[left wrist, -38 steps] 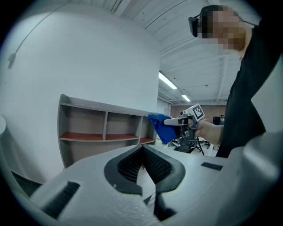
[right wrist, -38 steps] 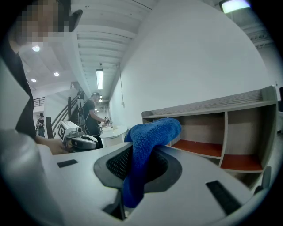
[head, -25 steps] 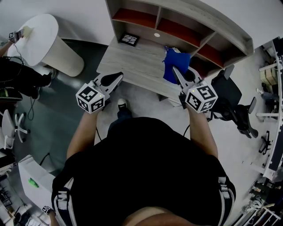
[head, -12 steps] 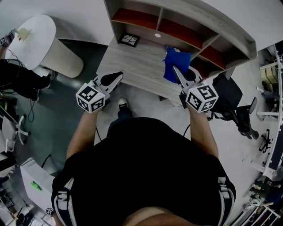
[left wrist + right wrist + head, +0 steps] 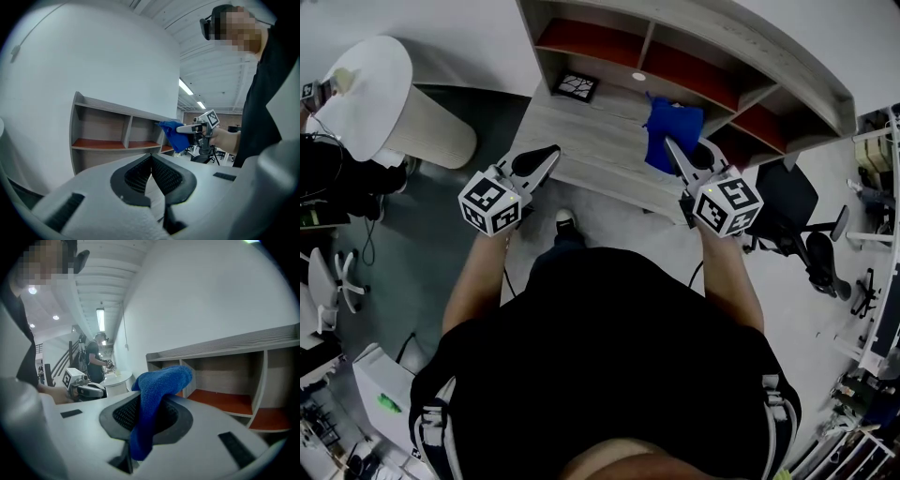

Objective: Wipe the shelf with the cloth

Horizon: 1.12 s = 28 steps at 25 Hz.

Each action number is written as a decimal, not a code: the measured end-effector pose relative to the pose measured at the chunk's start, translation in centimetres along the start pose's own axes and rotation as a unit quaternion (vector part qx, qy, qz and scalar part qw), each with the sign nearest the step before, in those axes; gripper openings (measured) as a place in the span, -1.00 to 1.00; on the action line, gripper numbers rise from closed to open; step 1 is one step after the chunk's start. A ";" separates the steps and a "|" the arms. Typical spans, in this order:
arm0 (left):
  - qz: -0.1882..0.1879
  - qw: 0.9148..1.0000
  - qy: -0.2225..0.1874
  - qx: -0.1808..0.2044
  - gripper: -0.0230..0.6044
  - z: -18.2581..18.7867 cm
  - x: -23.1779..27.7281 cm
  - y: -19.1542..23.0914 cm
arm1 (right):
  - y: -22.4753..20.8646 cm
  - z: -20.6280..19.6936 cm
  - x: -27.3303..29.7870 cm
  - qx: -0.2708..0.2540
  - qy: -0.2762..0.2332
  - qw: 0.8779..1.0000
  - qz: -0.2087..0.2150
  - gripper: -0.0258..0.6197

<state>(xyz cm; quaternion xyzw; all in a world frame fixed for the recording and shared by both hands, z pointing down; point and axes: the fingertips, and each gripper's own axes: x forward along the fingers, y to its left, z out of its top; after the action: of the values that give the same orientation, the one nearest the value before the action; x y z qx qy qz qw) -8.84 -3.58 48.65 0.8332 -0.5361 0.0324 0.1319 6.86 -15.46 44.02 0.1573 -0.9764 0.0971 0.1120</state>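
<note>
Right gripper (image 5: pixel 149 405): jaws clamped on a fold of the blue cloth (image 5: pixel 157 394). The cloth bulges above the jaws and a tail hangs below them.
Left gripper (image 5: pixel 151 158): jaws pressed together tip to tip with nothing between them. It is held at centre left of the head view, over the near left edge of the shelf's lower board.
Cloth position: at upper centre of the head view, in front of the divider between the middle and right compartments. Seen from the left gripper, it is raised in the air before the shelf and seems to touch no board.
Shelf (image 5: pixel 598 131): pale wood unit across the top of the head view, with a wide lower board. Behind the board are three open compartments with red-orange floors.
Compartments: the left and middle ones look empty. The right one is partly hidden behind the cloth and the right gripper.
On the lower board: a square black-and-white patterned item (image 5: pixel 575 85) at the back left. A small white disc (image 5: pixel 637 76) lies to its right. Both are well apart from the cloth.
Progress: judged early. The cloth is gripped and brought up to the shelf, but no contact shows. No streak tells what has been wiped, so the board and compartments appear left to do.
Surroundings: white round table (image 5: pixel 373 94) at upper left, black office chair (image 5: pixel 806 217) at right.
</note>
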 end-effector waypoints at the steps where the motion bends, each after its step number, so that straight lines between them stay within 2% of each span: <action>1: -0.001 1.000 0.001 -0.001 -0.87 0.1 0.1 0.5 | -0.1 0.0 0.5 0.001 0.002 1.000 0.000 -0.74; 28: -0.030 0.999 -0.019 -0.014 -0.87 3.8 -2.0 17.9 | 3.2 7.2 16.9 -0.027 0.005 1.000 -0.015 -0.74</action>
<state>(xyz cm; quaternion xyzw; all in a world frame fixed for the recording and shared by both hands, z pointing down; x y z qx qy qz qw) -26.14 -9.72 47.92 0.8475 -0.5136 0.0054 0.1341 -11.16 -18.92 40.83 0.1689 -0.9755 0.0698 0.1224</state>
